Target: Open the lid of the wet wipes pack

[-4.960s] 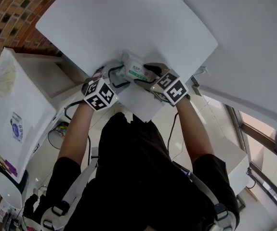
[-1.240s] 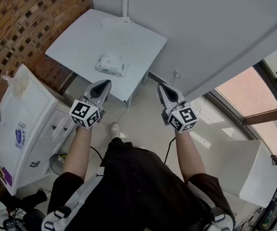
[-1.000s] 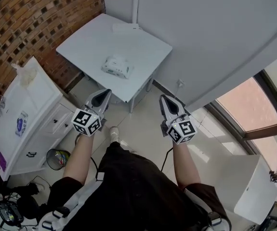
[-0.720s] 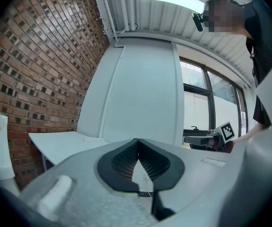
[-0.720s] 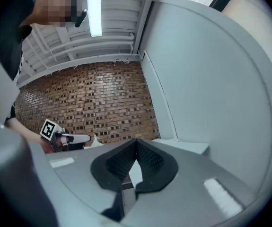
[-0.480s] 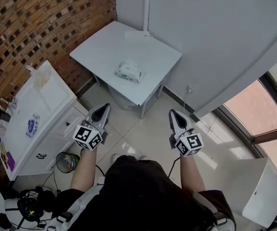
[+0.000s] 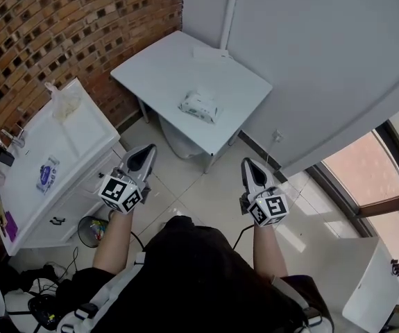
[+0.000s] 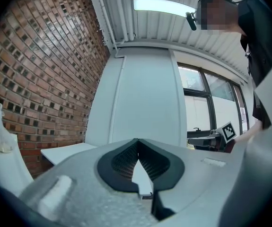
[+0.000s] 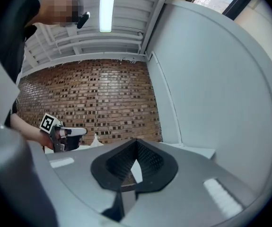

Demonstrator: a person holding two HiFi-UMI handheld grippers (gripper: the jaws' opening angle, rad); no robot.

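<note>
One wipes pack [image 7: 200, 107], well beyond left gripper [image 7: 146, 148]

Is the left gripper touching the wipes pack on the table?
Apart. The head view shows the left gripper held over the floor, short of the table, while the wet wipes pack lies alone on it.

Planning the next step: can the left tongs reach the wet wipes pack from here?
Probably not: the left tongs hang over the floor, short of the table bearing the wet wipes pack; nothing blocks the way.
</note>
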